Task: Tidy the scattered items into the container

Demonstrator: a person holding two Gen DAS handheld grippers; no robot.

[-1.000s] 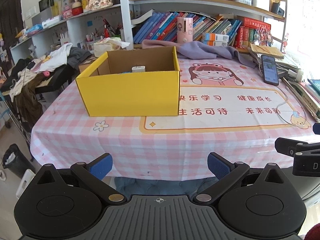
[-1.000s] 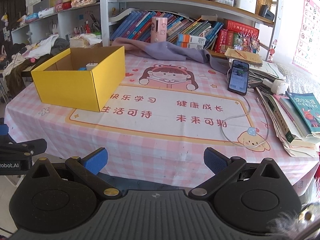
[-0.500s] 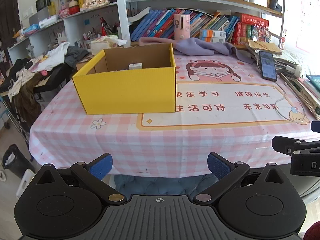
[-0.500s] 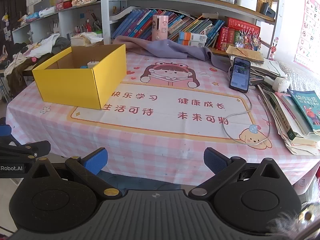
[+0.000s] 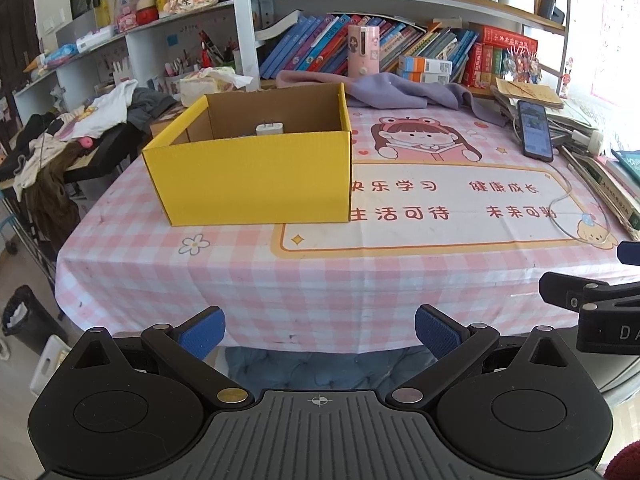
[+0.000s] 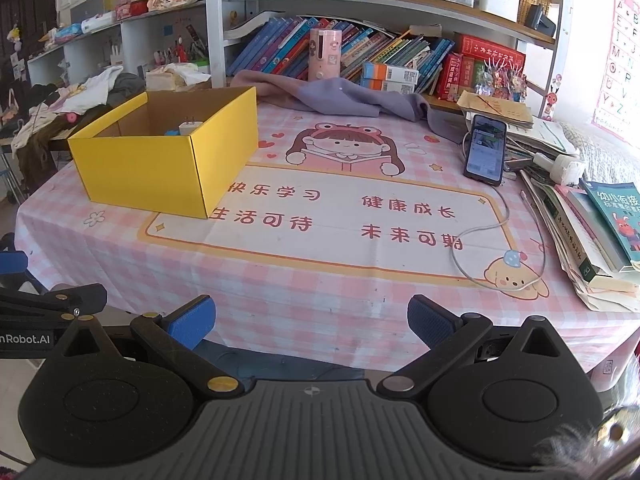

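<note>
A yellow cardboard box [image 5: 256, 176] [image 6: 160, 168] stands on the left part of the pink checked tablecloth [image 5: 360, 272]. Inside it a white charger plug [image 5: 270, 128] [image 6: 190, 127] shows, with something blue [image 6: 172, 133] beside it. My left gripper [image 5: 318, 332] hangs open off the table's near edge, nothing between its blue pads. My right gripper [image 6: 310, 320] is open too, also off the near edge, to the right of the left one. A black phone [image 6: 485, 148] on a white cable [image 6: 476, 248] lies far right.
A purple cloth [image 6: 340, 96] is draped along the table's back, a pink cylinder [image 6: 324, 54] behind it. Stacked books and papers [image 6: 592, 232] fill the right edge. Bookshelves [image 5: 400, 40] rise behind. Clothes pile on a stand [image 5: 60, 136] at the left. A dark bin [image 5: 24, 320] sits on the floor.
Both grippers have drawn back from the table and a little lower, so the box and the table's front edge sit farther away. Both stayed open and empty.
</note>
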